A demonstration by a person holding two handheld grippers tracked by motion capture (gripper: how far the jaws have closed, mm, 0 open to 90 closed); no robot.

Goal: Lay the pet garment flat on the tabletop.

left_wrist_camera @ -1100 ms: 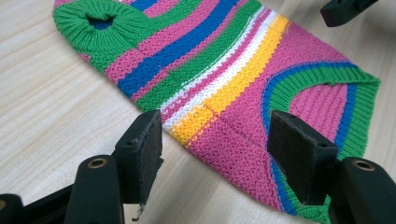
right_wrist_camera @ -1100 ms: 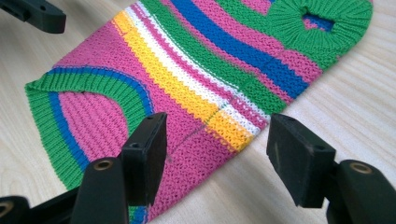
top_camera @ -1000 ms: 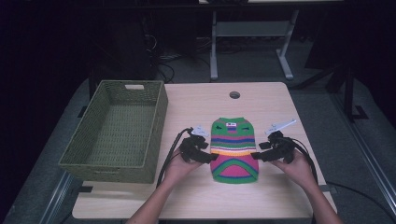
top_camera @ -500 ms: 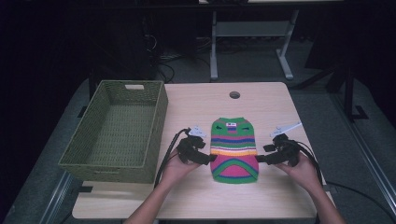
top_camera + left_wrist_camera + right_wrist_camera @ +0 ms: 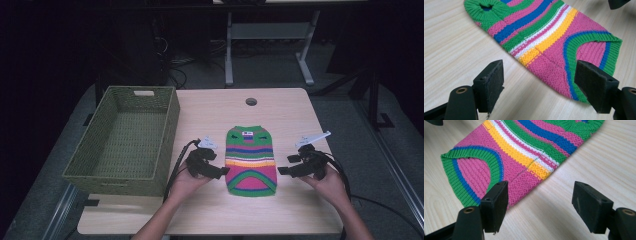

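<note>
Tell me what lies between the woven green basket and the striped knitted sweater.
In the high view, the left gripper and its hand sit between the woven green basket and the striped knitted sweater; otherwise bare wooden table.

Small striped knit sweater (image 5: pixel 251 159), green/pink/blue/yellow, flat on table, neck end away from person

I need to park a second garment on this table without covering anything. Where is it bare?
Bare wood lies between the striped knit garment and the table's far edge, around the round hole, and along the near edge. It is crowded beside the garment, where the left gripper and right gripper sit; the basket takes the left.
</note>
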